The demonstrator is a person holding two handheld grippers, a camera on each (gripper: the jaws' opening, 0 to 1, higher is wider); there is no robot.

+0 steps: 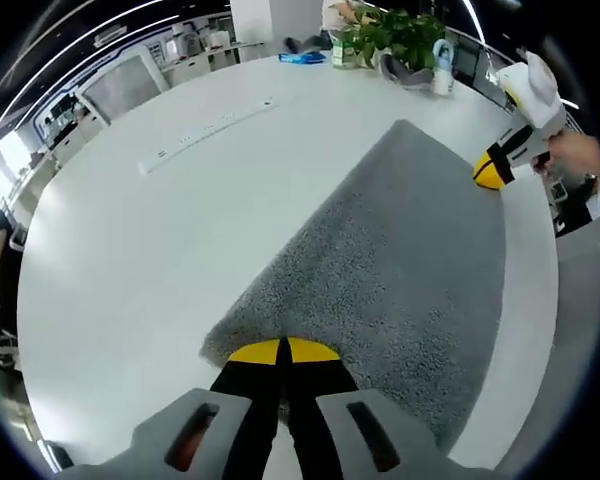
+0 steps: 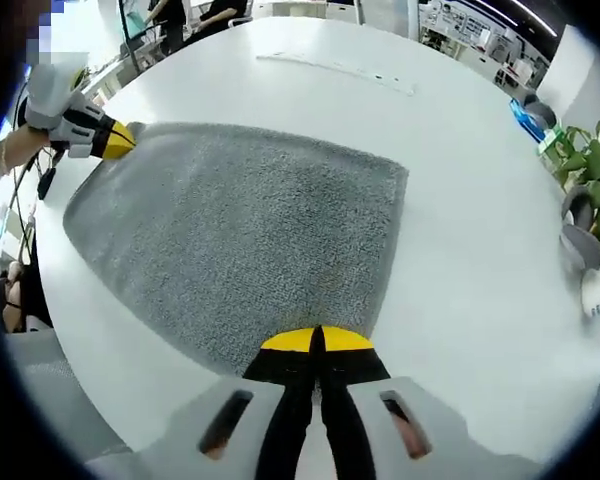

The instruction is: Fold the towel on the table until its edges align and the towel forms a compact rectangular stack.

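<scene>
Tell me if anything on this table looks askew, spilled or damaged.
Nothing stands out. The grey towel lies flat and smooth on the white table, with the left gripper and the right gripper each shut on a corner. No spills or damage are visible.
</scene>
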